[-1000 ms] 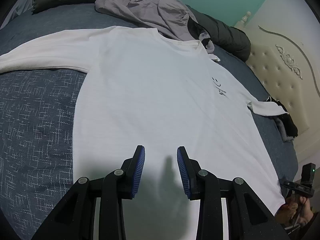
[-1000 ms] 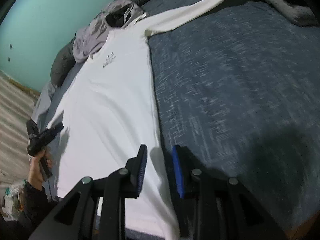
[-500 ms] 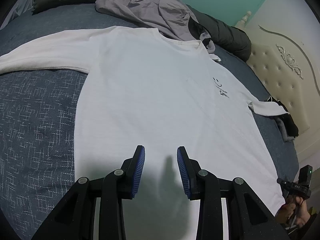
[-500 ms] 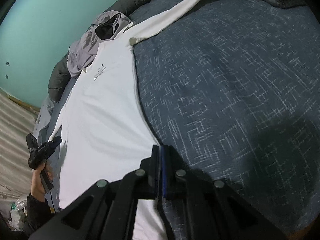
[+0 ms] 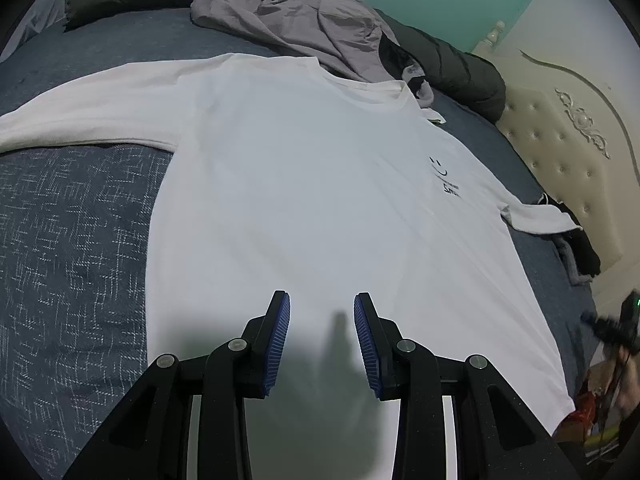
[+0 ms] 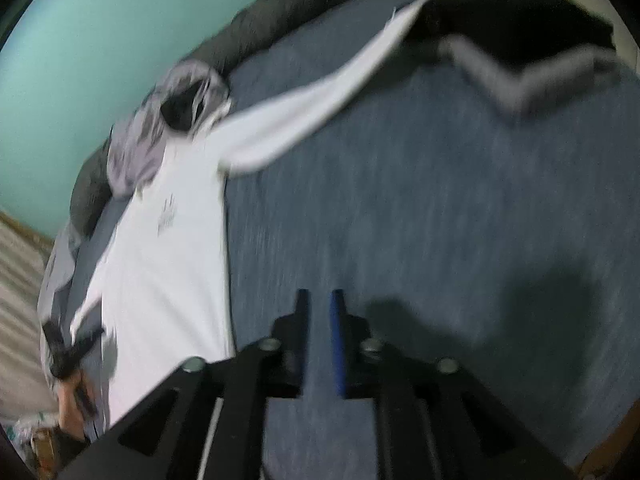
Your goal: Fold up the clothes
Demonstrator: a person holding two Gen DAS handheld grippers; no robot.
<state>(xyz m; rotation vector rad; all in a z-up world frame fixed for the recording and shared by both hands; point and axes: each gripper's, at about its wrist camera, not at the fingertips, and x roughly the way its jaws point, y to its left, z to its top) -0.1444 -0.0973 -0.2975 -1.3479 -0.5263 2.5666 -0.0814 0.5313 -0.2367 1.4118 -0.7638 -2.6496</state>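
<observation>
White knit long-sleeve shirt (image 5: pixel 320 184) spread flat, blue crosshatch-weave bedcover (image 5: pixel 72 248)

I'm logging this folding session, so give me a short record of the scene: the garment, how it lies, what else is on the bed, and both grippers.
garment: white long-sleeved shirt, small black print on the chest
state: spread flat, sleeves out, not yet folded
surface: blue patterned bedcover
other clothes: grey garment and dark jacket past the collar
left gripper: open over the shirt's lower part, nothing between the pads
right gripper: jaws opening over bare bedcover beside the shirt, empty, view blurred
</observation>
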